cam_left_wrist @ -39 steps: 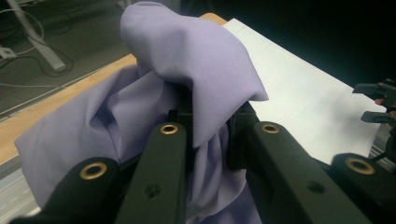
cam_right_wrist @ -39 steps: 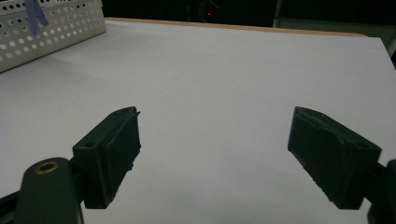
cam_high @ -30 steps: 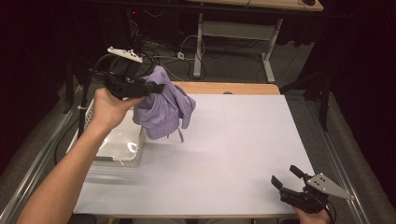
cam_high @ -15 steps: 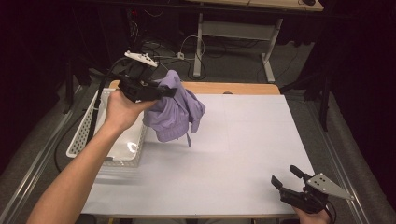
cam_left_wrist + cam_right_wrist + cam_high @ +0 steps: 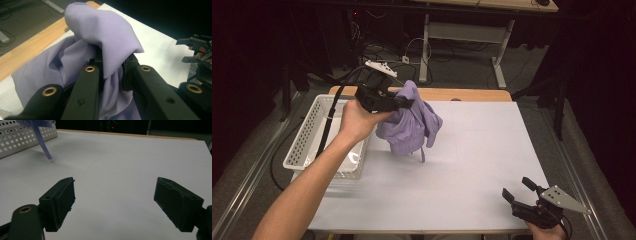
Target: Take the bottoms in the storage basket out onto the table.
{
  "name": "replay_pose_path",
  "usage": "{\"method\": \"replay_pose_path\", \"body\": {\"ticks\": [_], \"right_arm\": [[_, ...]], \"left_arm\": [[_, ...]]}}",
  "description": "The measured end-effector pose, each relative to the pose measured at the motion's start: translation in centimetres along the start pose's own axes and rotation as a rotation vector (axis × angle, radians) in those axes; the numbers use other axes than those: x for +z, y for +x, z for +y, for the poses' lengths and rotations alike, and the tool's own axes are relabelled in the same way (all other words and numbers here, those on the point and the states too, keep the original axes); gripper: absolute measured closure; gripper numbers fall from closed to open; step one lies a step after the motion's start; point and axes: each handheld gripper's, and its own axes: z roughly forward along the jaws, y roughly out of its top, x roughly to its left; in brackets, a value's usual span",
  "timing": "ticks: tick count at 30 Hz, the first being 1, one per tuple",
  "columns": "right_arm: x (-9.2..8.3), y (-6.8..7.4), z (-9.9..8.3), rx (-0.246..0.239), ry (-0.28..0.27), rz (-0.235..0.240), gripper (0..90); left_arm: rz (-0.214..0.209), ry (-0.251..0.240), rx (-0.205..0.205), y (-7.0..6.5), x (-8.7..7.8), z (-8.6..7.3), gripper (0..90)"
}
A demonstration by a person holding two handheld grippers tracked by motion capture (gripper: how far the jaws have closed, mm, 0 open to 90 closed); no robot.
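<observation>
Here, the left gripper [image 5: 404,103] clamps a bunched lilac cloth garment [image 5: 409,125] — hanging above the white worktop [image 5: 472,150] beside a white perforated plastic basket [image 5: 319,125] — while the right gripper [image 5: 518,189] rests wide open, empty.

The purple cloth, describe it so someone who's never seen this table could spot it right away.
Start at the white-covered table, then look to its far left part, next to the white perforated basket. There the left tool is shut on a bunched lilac cloth that hangs from it above the tabletop, a thin strap dangling below. It is the one soft, coloured thing there.
</observation>
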Motion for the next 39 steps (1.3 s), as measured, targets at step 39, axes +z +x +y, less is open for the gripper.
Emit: {"method": "replay_pose_path", "body": {"ticks": [39], "right_arm": [[0.0,-0.1,0.0,0.001,-0.003,0.0,17.8]], "left_arm": [[0.042,0.043,-0.003,2.1,7.7,-3.9,76.6]]}}
